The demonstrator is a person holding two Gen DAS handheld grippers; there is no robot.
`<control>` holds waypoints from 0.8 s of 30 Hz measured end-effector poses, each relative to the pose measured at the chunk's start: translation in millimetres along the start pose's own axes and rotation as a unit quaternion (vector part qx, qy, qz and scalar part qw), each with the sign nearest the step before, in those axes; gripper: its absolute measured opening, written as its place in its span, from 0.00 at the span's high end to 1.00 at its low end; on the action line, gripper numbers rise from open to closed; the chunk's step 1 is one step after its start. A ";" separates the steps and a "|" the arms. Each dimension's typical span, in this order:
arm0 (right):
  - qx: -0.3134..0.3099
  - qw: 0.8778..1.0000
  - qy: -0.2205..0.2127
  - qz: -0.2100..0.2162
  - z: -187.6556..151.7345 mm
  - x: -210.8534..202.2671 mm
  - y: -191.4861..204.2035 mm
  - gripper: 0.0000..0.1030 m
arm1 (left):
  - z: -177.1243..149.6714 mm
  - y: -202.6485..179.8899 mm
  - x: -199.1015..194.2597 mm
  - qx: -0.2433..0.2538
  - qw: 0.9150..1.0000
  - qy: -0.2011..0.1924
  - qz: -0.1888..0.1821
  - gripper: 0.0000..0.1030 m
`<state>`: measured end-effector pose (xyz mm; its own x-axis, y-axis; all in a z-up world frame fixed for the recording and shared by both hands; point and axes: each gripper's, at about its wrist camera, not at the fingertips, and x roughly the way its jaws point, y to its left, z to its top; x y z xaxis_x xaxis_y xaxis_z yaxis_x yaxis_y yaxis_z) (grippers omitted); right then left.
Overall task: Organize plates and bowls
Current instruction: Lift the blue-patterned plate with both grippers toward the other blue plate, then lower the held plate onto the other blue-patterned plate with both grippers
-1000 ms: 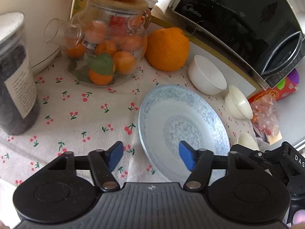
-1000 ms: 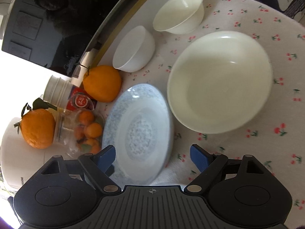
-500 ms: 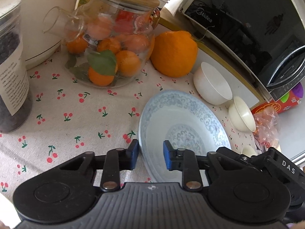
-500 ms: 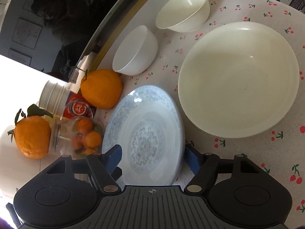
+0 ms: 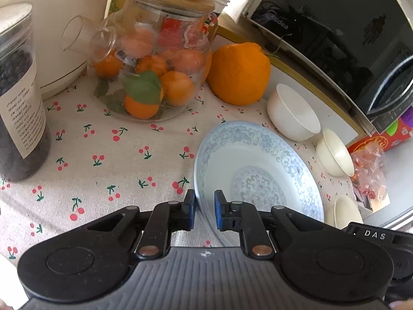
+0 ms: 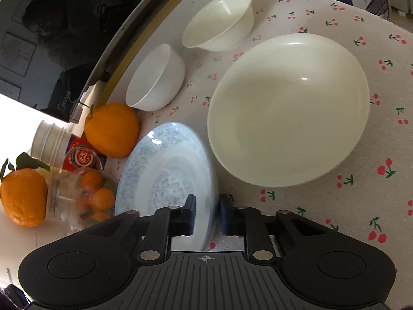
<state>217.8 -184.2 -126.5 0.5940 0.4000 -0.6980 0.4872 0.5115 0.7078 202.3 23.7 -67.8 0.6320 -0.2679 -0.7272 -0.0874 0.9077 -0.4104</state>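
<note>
Both grippers are pinching the blue plate (image 5: 258, 165): left gripper (image 5: 204, 213) clamping its near-left rim, right gripper (image 6: 206, 214) clamping the opposite edge, the cream plate (image 6: 287, 113) lying just beside it.

My left gripper (image 5: 204, 213) and right gripper (image 6: 206, 214) both angle downward, jaws just closed, each clamped on the plate's (image 5: 258, 170) rim.

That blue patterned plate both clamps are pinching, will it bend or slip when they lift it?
The blue patterned plate looks like glazed ceramic, so probably rigid, not bendy. Its glossy surface may be slippery in the left gripper and right gripper, which pinch only opposite parts of the thin rim. Probably breakable if dropped.
</note>
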 end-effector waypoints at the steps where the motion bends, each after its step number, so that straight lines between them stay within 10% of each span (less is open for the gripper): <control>1: -0.001 1.000 -0.001 -0.001 -0.3 -0.7 0.9 0.84 | -0.3 -1.1 -0.8 0.006 1.000 -0.002 0.000 0.87; 24: -0.031 0.999 -0.010 0.029 3.3 -32.4 18.1 0.83 | 0.5 -3.9 -22.4 0.013 1.000 -0.013 -0.012 0.86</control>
<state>209.5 -190.4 -90.8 0.6333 0.4145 -0.6536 0.4114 0.5350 0.7379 188.9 26.4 -49.7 0.6531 -0.2812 -0.7032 -0.0520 0.9097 -0.4121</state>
